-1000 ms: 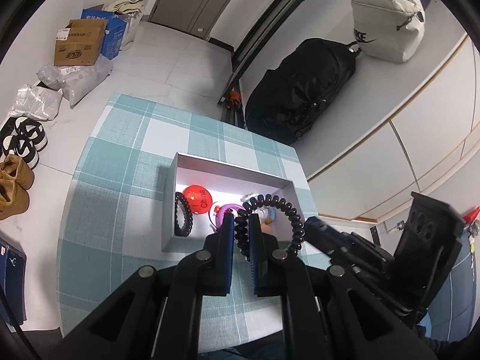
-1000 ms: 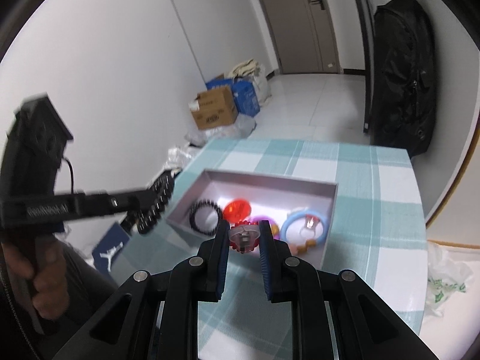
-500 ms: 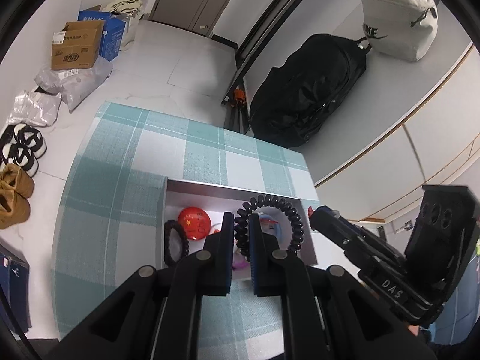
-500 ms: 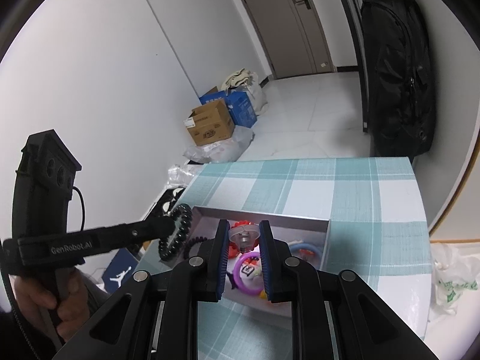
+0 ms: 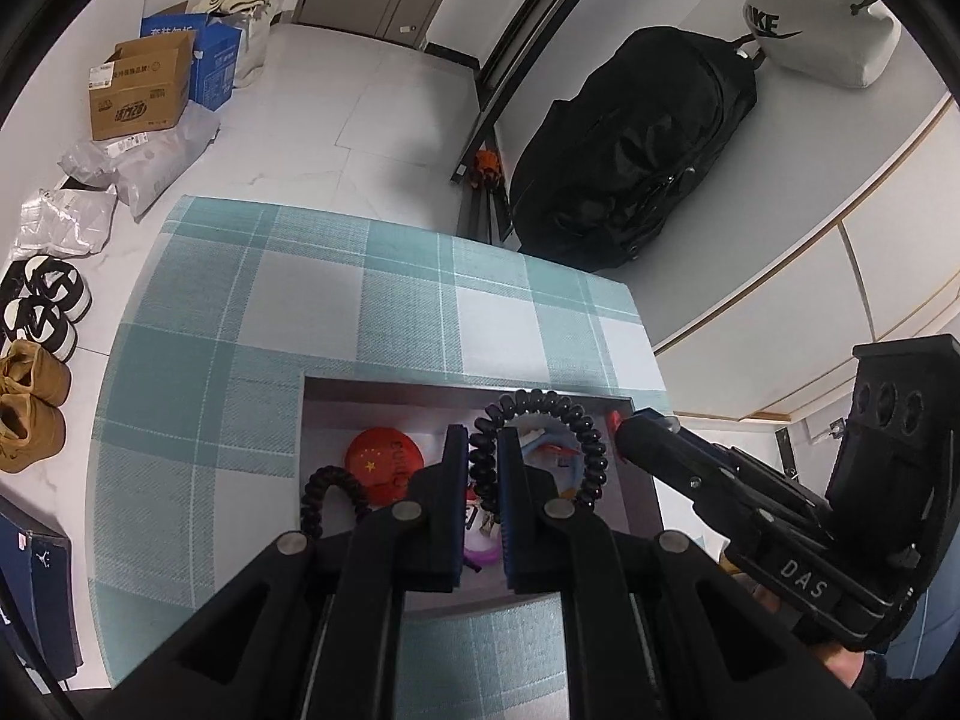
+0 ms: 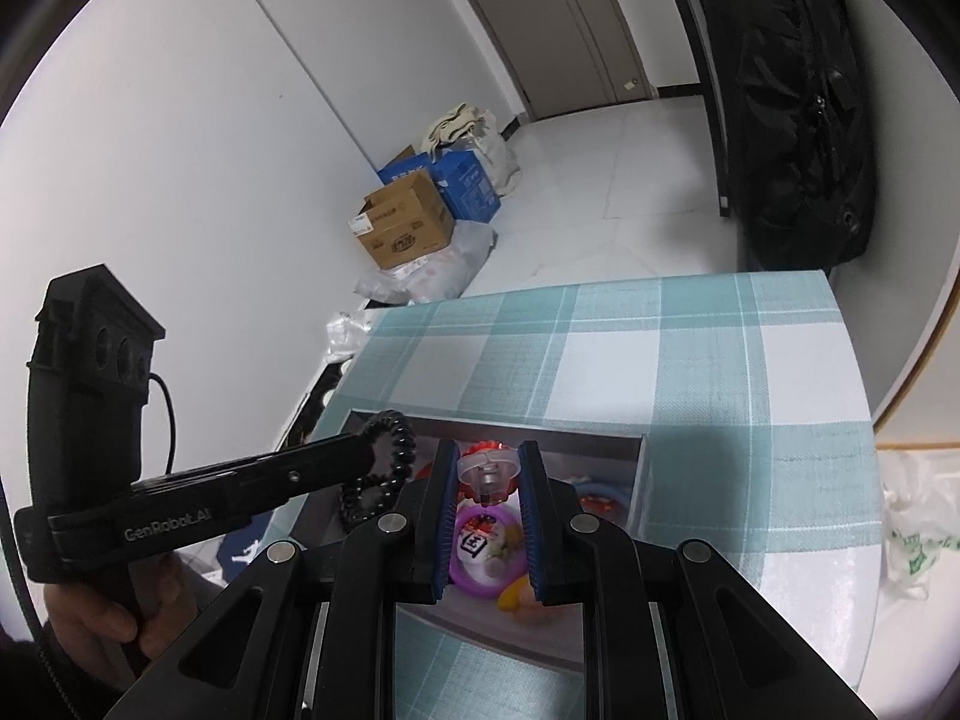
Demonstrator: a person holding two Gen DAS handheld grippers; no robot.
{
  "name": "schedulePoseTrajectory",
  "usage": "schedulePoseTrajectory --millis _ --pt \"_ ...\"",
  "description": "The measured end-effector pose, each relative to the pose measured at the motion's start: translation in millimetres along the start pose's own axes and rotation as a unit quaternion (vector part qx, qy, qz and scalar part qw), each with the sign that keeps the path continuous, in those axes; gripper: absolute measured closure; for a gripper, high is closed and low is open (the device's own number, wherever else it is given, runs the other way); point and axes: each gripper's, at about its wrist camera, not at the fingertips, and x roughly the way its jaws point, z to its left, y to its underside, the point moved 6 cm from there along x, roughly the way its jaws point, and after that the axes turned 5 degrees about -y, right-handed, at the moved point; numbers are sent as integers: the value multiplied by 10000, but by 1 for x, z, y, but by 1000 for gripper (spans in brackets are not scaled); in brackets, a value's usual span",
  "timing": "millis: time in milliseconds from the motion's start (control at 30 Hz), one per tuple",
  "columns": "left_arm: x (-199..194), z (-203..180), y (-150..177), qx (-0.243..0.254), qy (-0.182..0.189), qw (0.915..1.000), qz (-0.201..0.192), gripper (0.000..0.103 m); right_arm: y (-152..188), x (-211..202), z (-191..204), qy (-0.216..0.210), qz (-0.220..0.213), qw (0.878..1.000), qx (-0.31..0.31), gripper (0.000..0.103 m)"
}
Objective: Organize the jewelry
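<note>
In the left wrist view we are seeing the gray box (image 5: 312,420) sitting on the checked tablecloth (image 5: 252,312). Our left gripper (image 5: 483,456) is pinching the black spiral bracelet (image 5: 576,426) above it. Our right gripper (image 6: 487,474) is clamping a clear-and-red trinket (image 6: 487,468) (type unclear) over the box's far wall.

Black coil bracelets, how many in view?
2. One bracelet pinched in the left gripper over the box; the other lies in the box's left end. More may be hidden.
</note>
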Motion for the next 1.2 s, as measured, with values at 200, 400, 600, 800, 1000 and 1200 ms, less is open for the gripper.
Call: schedulePoseTrajectory --millis 200,400,600,800,1000,1200 --pt "3 -1 2 -15 14 10000 94 98 4 5 -4 17 147 9999 67 85" --pt "8 1 3 150 -466 9987 172 95 9 8 -9 88 303 9993 200 76" --pt "-1 0 1 103 -258 9996 28 79 5 0 -13 -50 106 9990 426 40" --pt "-11 2 -2 8 -371 9990 -249 66 4 -5 -15 194 4 9993 311 30" --pt "-25 2 -5 183 -740 9947 -683 66 4 -14 -11 349 -194 9992 70 22" --pt "-33 -1 -2 305 -851 9923 -849 66 3 -30 -3 504 -545 9970 -226 17"
